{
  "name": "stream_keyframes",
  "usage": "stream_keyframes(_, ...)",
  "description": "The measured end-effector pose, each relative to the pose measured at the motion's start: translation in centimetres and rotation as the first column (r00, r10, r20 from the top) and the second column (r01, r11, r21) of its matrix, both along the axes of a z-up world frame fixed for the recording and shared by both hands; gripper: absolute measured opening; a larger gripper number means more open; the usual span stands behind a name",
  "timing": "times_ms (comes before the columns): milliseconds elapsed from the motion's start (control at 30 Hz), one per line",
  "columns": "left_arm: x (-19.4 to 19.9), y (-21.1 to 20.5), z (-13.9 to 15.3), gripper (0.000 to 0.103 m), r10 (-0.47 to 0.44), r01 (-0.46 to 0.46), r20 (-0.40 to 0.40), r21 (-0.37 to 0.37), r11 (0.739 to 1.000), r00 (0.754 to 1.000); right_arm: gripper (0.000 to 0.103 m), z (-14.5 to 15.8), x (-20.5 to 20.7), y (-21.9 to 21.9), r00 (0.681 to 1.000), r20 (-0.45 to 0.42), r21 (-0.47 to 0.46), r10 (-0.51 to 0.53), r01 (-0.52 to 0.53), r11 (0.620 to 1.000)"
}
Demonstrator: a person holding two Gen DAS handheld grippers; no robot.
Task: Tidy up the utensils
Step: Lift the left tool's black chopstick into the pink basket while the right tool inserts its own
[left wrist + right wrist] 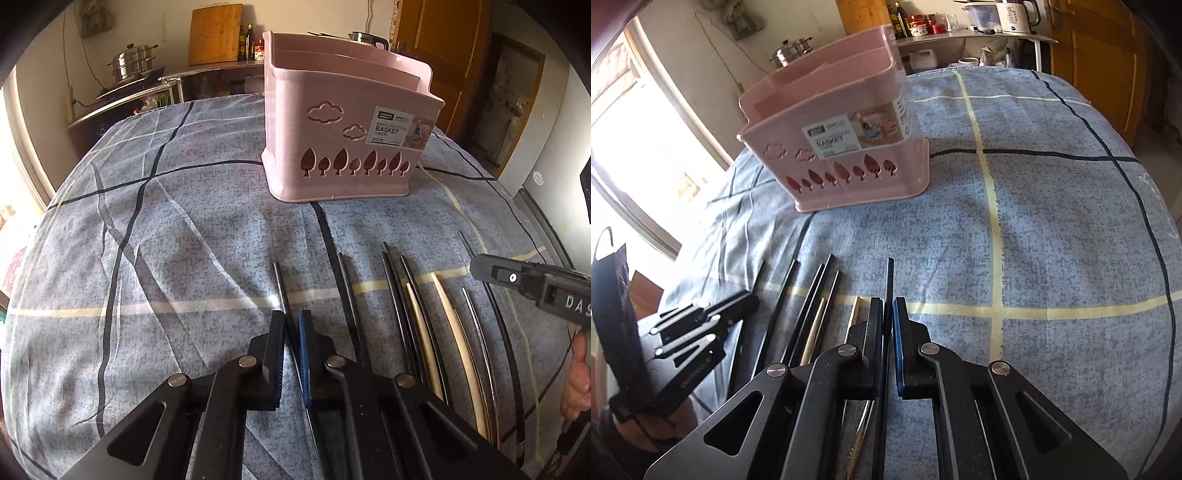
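Checked cloth point(184, 221) covers the tabletop. I hold both grippers low: left gripper point(293, 325) fingers clamp a dark chopstick point(280, 288); right gripper point(887, 314) fingers clamp a black chopstick point(889, 280).

Both tongs point(293, 319) point(887, 306) low, level, nearly closed.

On the pink basket point(343, 122), right of centre in your left wrist view, you can read "BASKET" in bold on its sticker label point(400, 127), with "0129" printed just below; the smaller lines above it are too fine to make out. At the right edge of that view, the right gripper point(532, 284) shows white letters "DAS", cut off by the frame. In your right wrist view, the same label point(849, 136) is blurred, and the lettering on the left gripper point(701, 332) at lower left is too small to read.
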State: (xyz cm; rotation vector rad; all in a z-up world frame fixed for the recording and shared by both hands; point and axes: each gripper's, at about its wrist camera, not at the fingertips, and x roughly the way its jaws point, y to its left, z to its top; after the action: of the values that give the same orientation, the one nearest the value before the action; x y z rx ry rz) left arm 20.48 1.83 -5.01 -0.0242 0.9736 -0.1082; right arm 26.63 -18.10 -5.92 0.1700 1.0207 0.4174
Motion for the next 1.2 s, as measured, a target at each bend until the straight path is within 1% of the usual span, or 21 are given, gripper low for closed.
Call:
stream_keyframes(67, -0.1, 0.1, 0.0, 0.006, 0.001, -0.001, -0.001, -0.008, 1.000, 1.000, 0.005, 0.2, 0.1, -0.6, 1.000, 0.003, 0.025, -0.008, 0.008, 1.000)
stream_keyframes(200, -0.1, 0.5, 0.4, 0.004, -0.002, 0.002, -0.003, -0.050, 0.999, 1.000, 0.005, 0.9, 0.1, -0.8, 1.000, 0.016, 0.035, -0.016, 0.016, 0.999)
stream_keyframes(267, -0.2, 0.7, 0.8, 0.004, -0.005, 0.006, 0.002, -0.076, 0.997, 1.000, 0.005, 1.4, 0.0, -0.9, 0.999, 0.029, 0.039, -0.016, 0.014, 0.999)
stream_keyframes(400, -0.5, 0.7, 2.4, 0.004, -0.020, 0.023, 0.033, -0.097, 0.995, 0.999, 0.005, 2.8, -0.5, -1.1, 0.998, 0.063, 0.043, -0.014, 0.012, 0.999)
stream_keyframes(633, -1.2, 1.0, 6.8, 0.004, -0.041, 0.056, 0.107, -0.137, 0.989, 0.993, 0.005, 5.8, -1.1, -1.6, 0.991, 0.134, 0.056, -0.013, 0.006, 0.998)
stream_keyframes(933, -2.6, 1.1, 13.1, 0.004, -0.075, 0.108, 0.218, -0.140, 0.984, 0.973, 0.005, 10.4, -2.3, -2.1, 0.971, 0.240, 0.064, -0.010, -0.006, 0.998)
stream_keyframes(1133, -3.5, 0.6, 16.3, 0.004, -0.098, 0.139, 0.281, -0.130, 0.982, 0.955, 0.005, 13.5, -3.4, -2.0, 0.948, 0.317, 0.052, 0.003, -0.021, 0.998)
stream_keyframes(1200, -3.6, 0.5, 17.4, 0.004, -0.105, 0.146, 0.301, -0.116, 0.982, 0.948, 0.005, 14.5, -3.6, -1.8, 0.940, 0.342, 0.042, 0.011, -0.027, 0.999)
